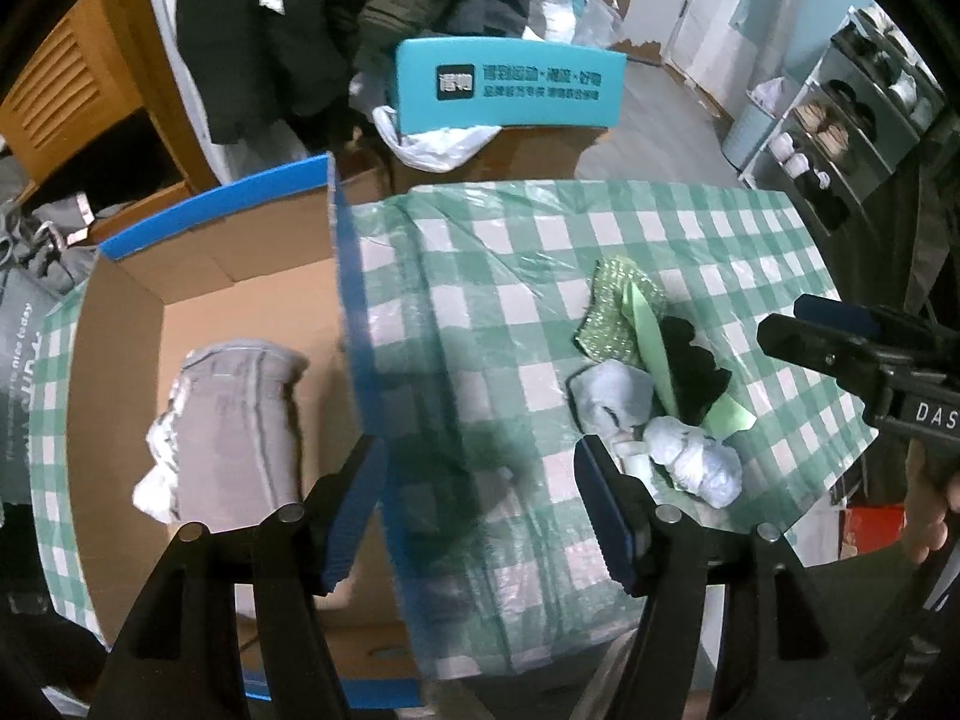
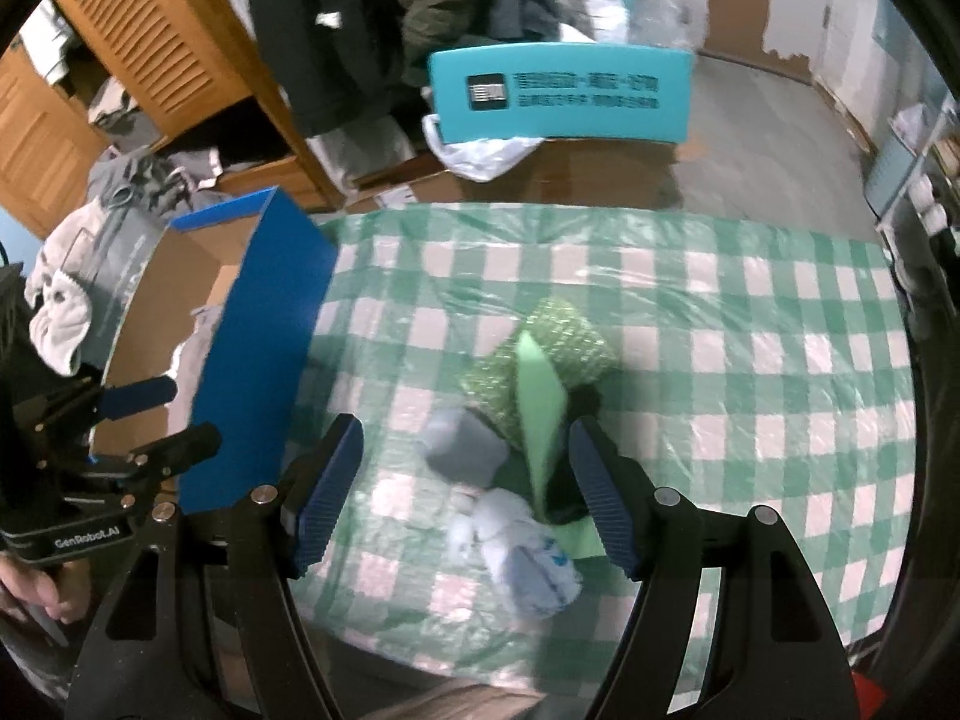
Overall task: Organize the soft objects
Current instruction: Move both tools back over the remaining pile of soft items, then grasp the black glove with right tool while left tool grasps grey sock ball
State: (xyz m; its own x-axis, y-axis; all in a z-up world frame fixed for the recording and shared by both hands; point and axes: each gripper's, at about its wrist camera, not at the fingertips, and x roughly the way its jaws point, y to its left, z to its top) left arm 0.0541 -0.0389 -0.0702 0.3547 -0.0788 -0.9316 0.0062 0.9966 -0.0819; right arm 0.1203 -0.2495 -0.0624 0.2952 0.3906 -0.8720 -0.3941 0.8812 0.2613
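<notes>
A pile of soft things lies on the green checked tablecloth (image 1: pixel 510 276): a glittery green cloth (image 1: pixel 618 306) (image 2: pixel 546 354), a light green strip (image 2: pixel 540 408), a black item (image 1: pixel 696 360), a grey-blue piece (image 2: pixel 468 450) and a white-blue rolled bundle (image 1: pixel 699 462) (image 2: pixel 528 564). A cardboard box with blue walls (image 1: pixel 354 312) (image 2: pixel 252 360) stands at the left and holds a folded grey cloth (image 1: pixel 234 420). My left gripper (image 1: pixel 480 516) is open and empty above the box's right wall. My right gripper (image 2: pixel 465 498) is open and empty, its fingers on either side of the pile.
A teal chair back (image 1: pixel 510 84) (image 2: pixel 558 93) stands beyond the table, with a white plastic bag (image 1: pixel 438 144) below it. Dark coats (image 1: pixel 336 6) hang behind. A wooden cabinet (image 2: pixel 150 60) is at the left, a shoe rack (image 1: pixel 840 120) at the right.
</notes>
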